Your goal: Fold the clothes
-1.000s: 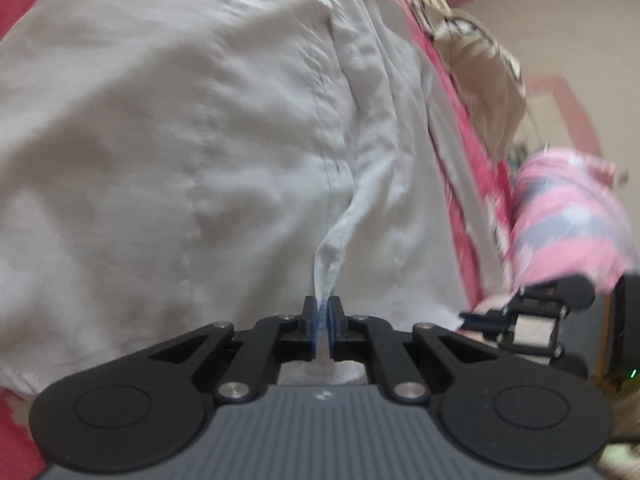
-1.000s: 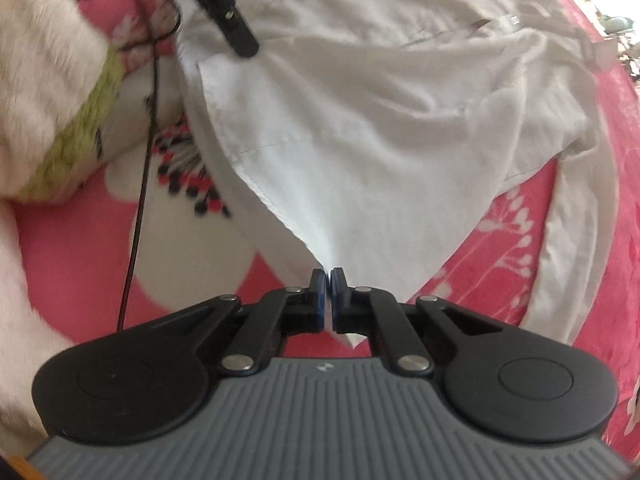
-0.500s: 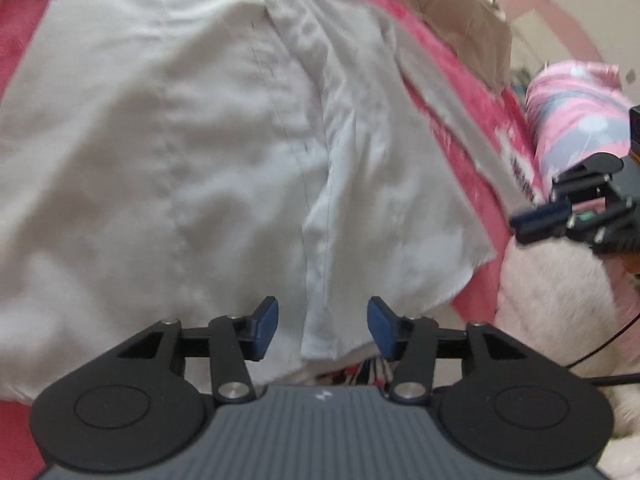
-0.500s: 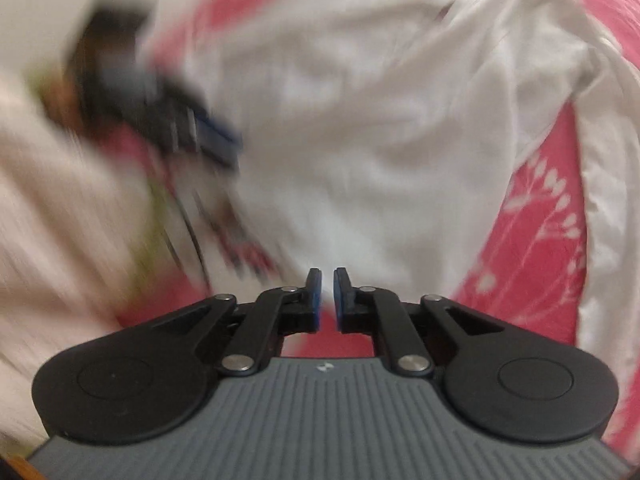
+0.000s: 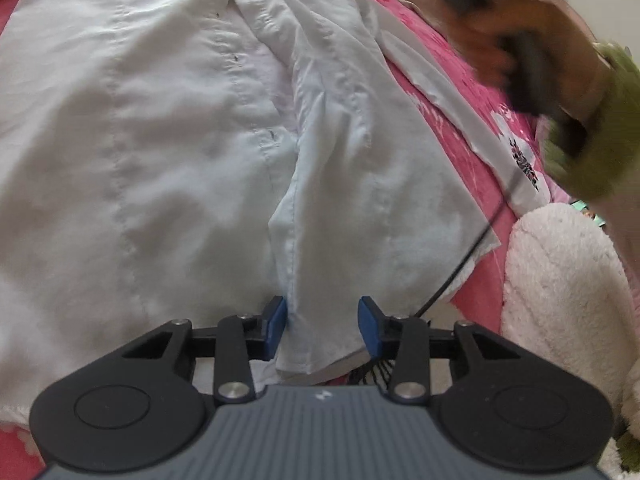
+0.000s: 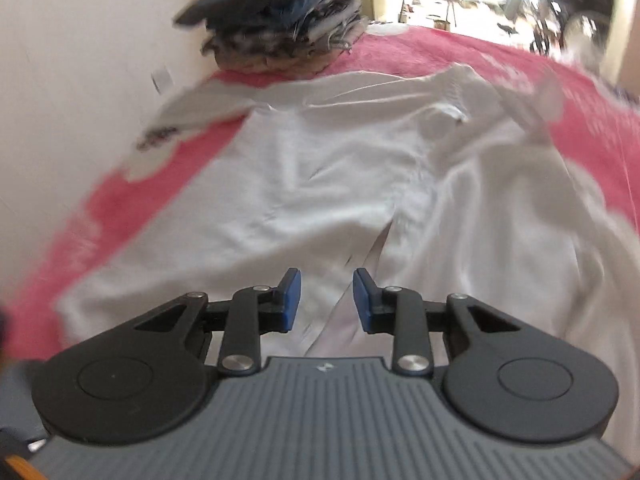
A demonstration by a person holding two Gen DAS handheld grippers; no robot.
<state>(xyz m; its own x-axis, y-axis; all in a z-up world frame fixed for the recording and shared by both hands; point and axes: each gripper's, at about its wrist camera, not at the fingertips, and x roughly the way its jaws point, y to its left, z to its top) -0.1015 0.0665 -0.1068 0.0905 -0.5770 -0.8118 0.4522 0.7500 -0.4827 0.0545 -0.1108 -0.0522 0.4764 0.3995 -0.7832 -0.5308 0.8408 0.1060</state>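
The left gripper [image 5: 322,330] stands wide open, gripping nothing, its blue pads on either side of a folded front edge of the white shirt [image 5: 168,152]. The shirt lies spread flat on the pink floral blanket [image 5: 448,92]. Beyond the shirt's right edge a hand [image 5: 532,44] grips the other tool, blurred. The right gripper [image 6: 326,300] is likewise open and empty, hovering over the shirt [image 6: 320,184]. Past the shirt's far end, a stack of folded clothes [image 6: 288,20] sits on the blanket by the wall.

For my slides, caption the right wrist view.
Open right gripper above a white shirt spread on a pink blanket, folded clothes stacked behind.
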